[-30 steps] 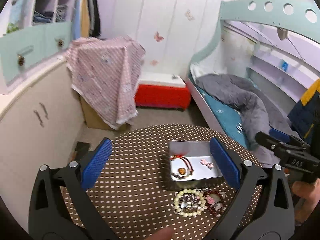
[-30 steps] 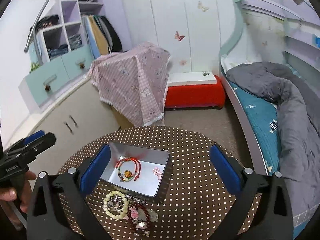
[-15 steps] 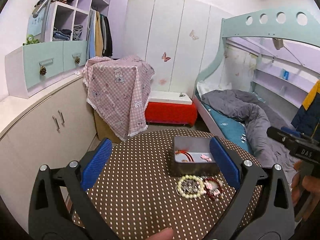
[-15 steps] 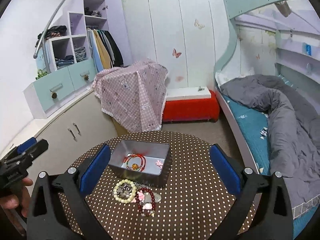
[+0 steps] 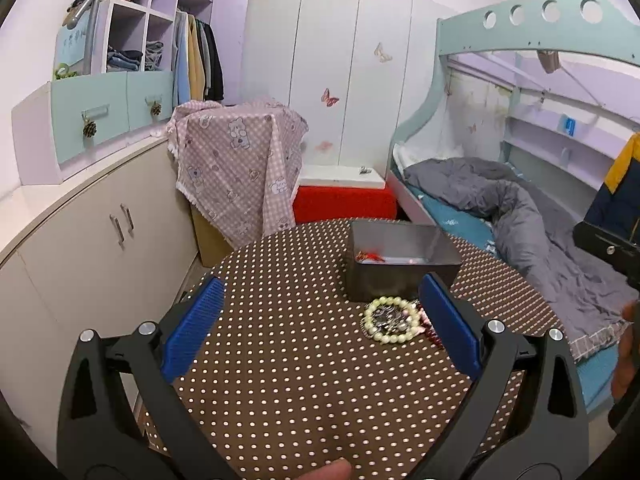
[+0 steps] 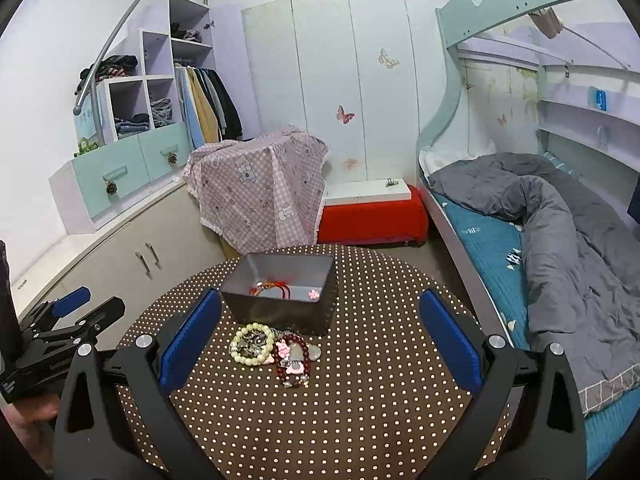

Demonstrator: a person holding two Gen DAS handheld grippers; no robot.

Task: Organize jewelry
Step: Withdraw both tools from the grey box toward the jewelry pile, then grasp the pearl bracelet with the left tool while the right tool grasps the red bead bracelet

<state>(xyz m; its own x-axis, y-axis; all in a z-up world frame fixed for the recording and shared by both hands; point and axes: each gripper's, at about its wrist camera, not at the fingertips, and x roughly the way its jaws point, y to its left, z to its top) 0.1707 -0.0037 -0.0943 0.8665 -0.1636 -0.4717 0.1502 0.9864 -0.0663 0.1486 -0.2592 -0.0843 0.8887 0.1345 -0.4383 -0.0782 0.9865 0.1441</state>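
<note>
A grey metal tin (image 6: 280,312) (image 5: 400,276) stands on a round brown polka-dot table (image 6: 360,420) (image 5: 280,360). Inside it lie a red cord bracelet (image 6: 272,290) and a small pink charm (image 6: 313,293). In front of the tin lies a pile: a cream bead bracelet (image 6: 251,344) (image 5: 390,320), a dark red bead bracelet (image 6: 294,364) and small charms. My left gripper (image 5: 320,328) is open and empty, above the table left of the pile. My right gripper (image 6: 320,332) is open and empty, with the pile between its fingers, held back from it.
A low cabinet (image 6: 132,248) runs along the left wall. A pink checked cloth (image 6: 260,192) covers a box behind the table, beside a red bench (image 6: 372,216). A bunk bed with grey duvet (image 6: 560,220) stands at right.
Both grippers pulled back and tilted up from the tin; it now looks farther and more side-on. Both stayed open. The jewelry has not moved.
</note>
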